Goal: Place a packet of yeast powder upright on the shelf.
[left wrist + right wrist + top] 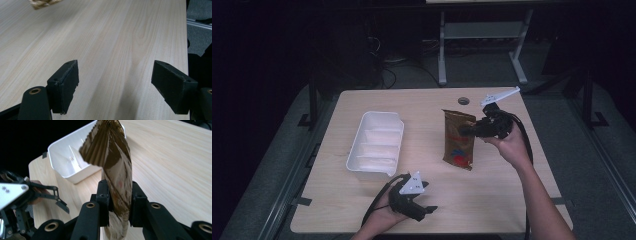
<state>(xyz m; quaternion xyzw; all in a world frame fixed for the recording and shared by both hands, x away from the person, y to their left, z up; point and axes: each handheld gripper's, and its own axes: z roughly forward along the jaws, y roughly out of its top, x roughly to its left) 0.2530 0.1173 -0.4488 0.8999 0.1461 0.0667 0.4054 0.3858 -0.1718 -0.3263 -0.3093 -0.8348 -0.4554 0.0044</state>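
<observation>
item: white bin (376, 145), divided into compartments, left half of the wooden table (427, 205), open side up.
item: left gripper (424, 210), near edge of the table, just in front of the bin; jaws spread wide with bare wood between them, gripping nothing.
item: brown snack bag (458, 139), right of centre, well apart from the bin; lifted upright, lower end near the tabletop.
item: right gripper (468, 131), reaching in from the right; jaws clamped on the bag's side (117, 187), foil pinched between the pads.
</observation>
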